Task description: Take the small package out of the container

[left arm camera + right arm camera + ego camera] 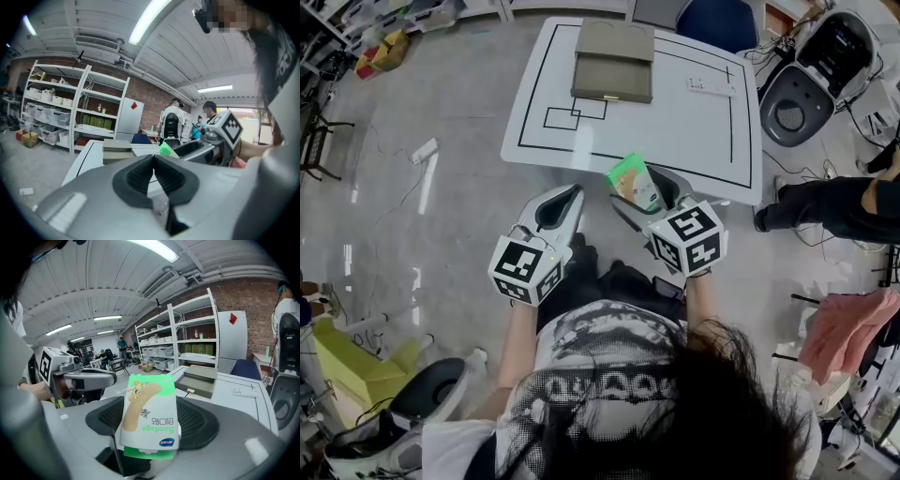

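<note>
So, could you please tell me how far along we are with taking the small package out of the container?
Done: the small package is out of the container, which sits at the far end of the table, apparently closed. In hand: the right gripper is clamped on the package near the front edge; the left gripper is shut and empty. Left: probably just setting the package down.

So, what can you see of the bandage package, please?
The bandage package is small and flat, white and green, with a tan plaster pictured and "Bandage" printed, upside down in the right gripper view. It looks like glossy card or film. It stands upright, clamped between the right tongs, in the air by the white table's near edge.
</note>
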### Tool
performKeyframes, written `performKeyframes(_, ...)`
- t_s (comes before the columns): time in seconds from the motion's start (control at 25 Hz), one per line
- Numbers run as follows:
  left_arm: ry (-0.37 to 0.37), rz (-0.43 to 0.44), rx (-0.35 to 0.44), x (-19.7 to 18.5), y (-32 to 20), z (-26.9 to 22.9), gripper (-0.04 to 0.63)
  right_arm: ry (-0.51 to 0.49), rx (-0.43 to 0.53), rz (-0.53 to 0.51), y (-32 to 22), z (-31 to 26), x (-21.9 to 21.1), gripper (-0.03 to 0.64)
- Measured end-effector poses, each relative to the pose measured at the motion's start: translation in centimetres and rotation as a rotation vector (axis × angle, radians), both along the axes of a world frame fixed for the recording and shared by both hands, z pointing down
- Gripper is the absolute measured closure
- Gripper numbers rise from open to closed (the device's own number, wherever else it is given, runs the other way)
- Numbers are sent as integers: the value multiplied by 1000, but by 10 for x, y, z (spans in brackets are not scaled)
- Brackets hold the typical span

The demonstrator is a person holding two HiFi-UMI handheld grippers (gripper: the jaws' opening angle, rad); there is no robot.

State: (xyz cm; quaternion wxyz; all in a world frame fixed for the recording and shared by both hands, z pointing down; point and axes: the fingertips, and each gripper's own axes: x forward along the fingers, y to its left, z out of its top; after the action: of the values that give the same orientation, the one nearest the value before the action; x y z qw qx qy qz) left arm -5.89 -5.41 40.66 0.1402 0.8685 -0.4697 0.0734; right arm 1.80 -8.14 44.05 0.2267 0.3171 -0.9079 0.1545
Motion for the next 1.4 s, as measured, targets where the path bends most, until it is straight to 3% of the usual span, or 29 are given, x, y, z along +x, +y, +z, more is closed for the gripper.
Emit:
performKeyframes(0.68,-39,-102,0,52,72,6,595,-51,15,-100,70,3,47,256)
performKeyframes(1.4,-30,-117,10,76,84,10,595,-43,15,-131,82,10,65,256)
